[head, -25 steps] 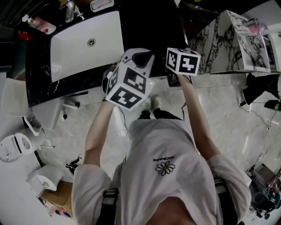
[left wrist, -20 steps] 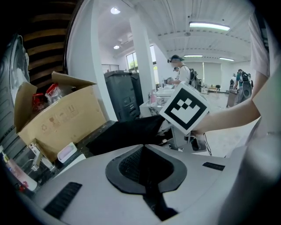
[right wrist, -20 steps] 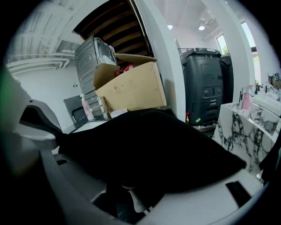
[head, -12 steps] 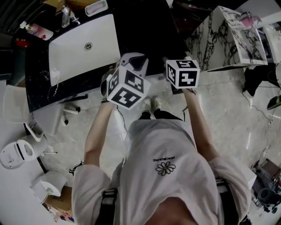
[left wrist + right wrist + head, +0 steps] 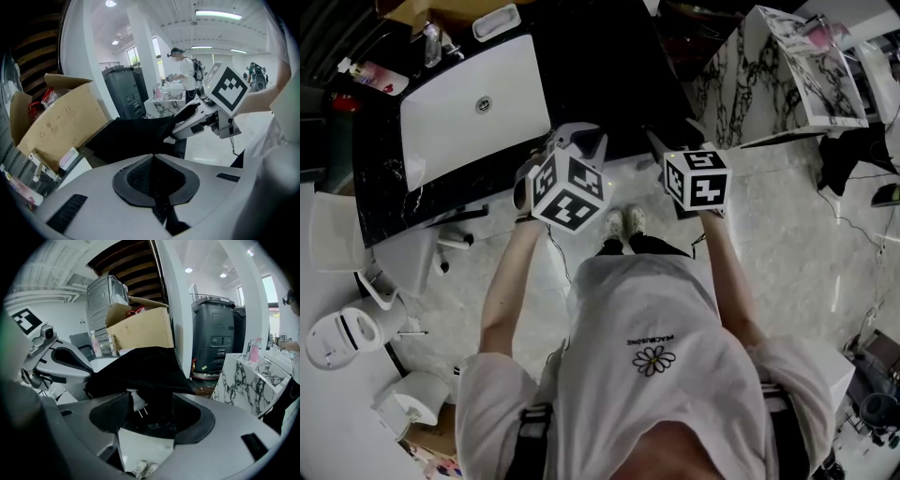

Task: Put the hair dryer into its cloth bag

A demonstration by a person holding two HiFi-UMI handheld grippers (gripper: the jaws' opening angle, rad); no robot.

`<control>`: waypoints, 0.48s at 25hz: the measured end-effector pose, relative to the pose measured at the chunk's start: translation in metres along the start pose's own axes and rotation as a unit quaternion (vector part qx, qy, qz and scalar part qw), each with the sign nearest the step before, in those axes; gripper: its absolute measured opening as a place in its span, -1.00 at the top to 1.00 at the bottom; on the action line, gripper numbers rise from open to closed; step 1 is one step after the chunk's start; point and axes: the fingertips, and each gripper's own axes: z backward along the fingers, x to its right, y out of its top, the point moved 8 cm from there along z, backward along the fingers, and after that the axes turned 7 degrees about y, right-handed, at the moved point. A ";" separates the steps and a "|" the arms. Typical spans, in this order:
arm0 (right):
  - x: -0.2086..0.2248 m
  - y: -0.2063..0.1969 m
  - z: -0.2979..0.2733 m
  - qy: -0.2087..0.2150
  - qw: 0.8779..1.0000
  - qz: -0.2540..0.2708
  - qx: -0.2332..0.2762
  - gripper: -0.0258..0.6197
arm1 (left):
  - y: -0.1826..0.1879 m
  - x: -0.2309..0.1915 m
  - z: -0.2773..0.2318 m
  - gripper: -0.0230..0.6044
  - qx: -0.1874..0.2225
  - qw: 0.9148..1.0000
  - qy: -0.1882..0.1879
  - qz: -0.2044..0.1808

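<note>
**Left tool (image 5: 153,161) and right tool (image 5: 150,401) share the cloth bag (image 5: 140,366), with the plug showing**

We see the black cloth bag stretched between the two tools. The hair dryer itself is nowhere in sight. Only a white plug (image 5: 137,404) pokes out from under the cloth, just beside one jaw of the right tool, so we judge the dryer is already inside. The left tool is pressed together on a thin edge of the bag. The right tool's jaws stand apart around a thicker fold, which we read as a grip. Both tools are held above the near edge of the black table (image 5: 600,66), with the white sink (image 5: 469,103) off to the left in the head view.

We take the loading step as nearly finished, with the plug left to tuck in and the mouth left to close. The next move calls for one tool to keep its pinch on the cloth while the other lets go to push the plug inside. We cannot tell from these views where the bag's mouth lies.
</note>
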 end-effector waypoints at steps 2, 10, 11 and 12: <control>0.000 -0.007 0.004 0.001 1.000 -0.002 -0.005 0.15 | -0.005 0.002 -0.004 0.87 -0.010 1.000 -0.001 -0.005; 0.001 -0.030 0.014 0.005 1.000 -0.014 -0.024 0.15 | -0.023 0.012 -0.018 0.87 -0.037 0.999 -0.008 -0.006; 0.002 -0.032 0.016 0.005 1.000 -0.016 -0.026 0.15 | -0.024 0.013 -0.018 0.87 -0.036 0.999 -0.006 -0.002; 0.002 -0.034 0.017 0.005 0.999 -0.019 -0.028 0.15 | -0.024 0.013 -0.019 0.86 -0.034 0.999 -0.004 0.003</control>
